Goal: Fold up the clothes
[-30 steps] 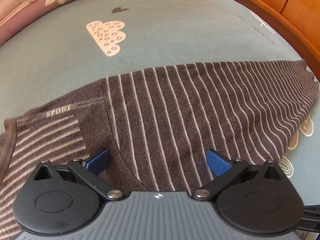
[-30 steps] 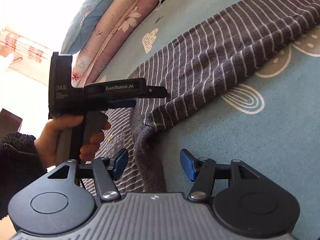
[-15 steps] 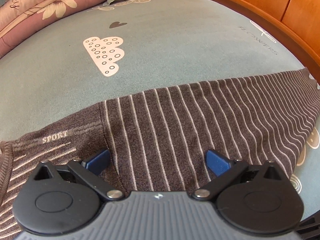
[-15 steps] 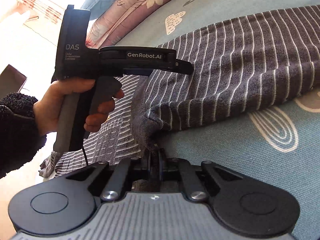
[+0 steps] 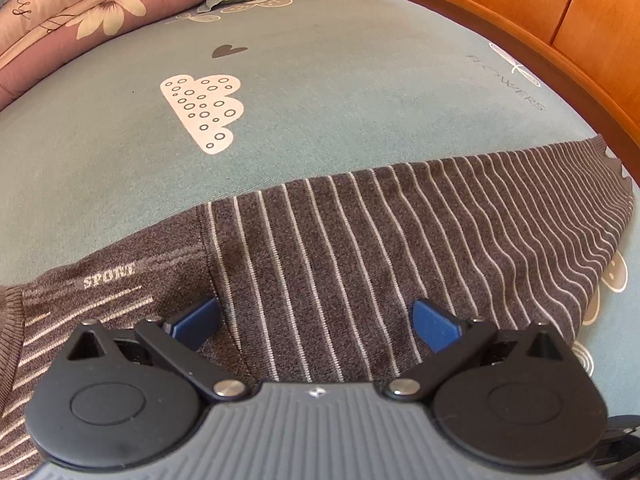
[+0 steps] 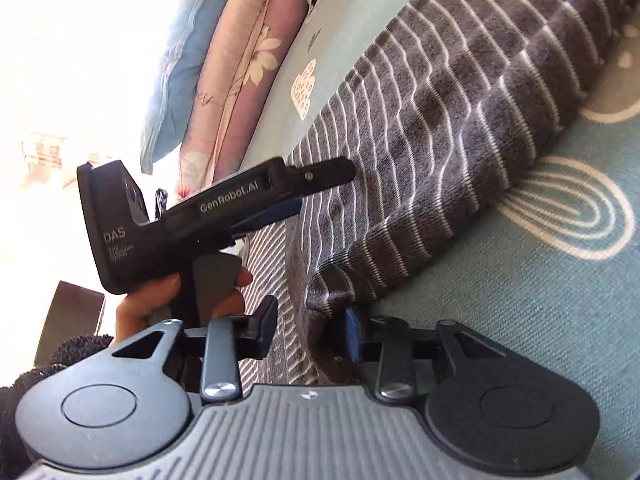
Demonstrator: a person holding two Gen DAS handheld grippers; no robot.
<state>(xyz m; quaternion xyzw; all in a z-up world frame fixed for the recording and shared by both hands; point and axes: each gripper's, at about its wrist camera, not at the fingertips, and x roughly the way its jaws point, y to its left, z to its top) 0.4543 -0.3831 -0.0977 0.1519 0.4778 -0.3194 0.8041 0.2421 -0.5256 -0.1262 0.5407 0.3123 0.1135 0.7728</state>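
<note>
Two grippers are at work over one dark striped top (image 5: 360, 248) that lies spread flat on the green bed (image 5: 320, 100). The top is long, and its long way runs across the bed, from the part with the word on it out toward the wooden bed frame (image 5: 520, 20). The left gripper (image 5: 316, 320) hangs over the middle of the top and points down at it. Its jaws are wide open and there is nothing in them. The left hand (image 6: 160, 300) holds it from behind. The right gripper (image 6: 308, 332) is low at the near edge of the top, right where the cloth makes a bumpy corner. Its jaws are only a little apart, and that corner sits between them. I cannot tell if they squeeze it or just sit around it. The right gripper is the nearer one to this edge, so I think it is the one to lift it. The edge would then go up and over, toward the far side of the top.
</note>
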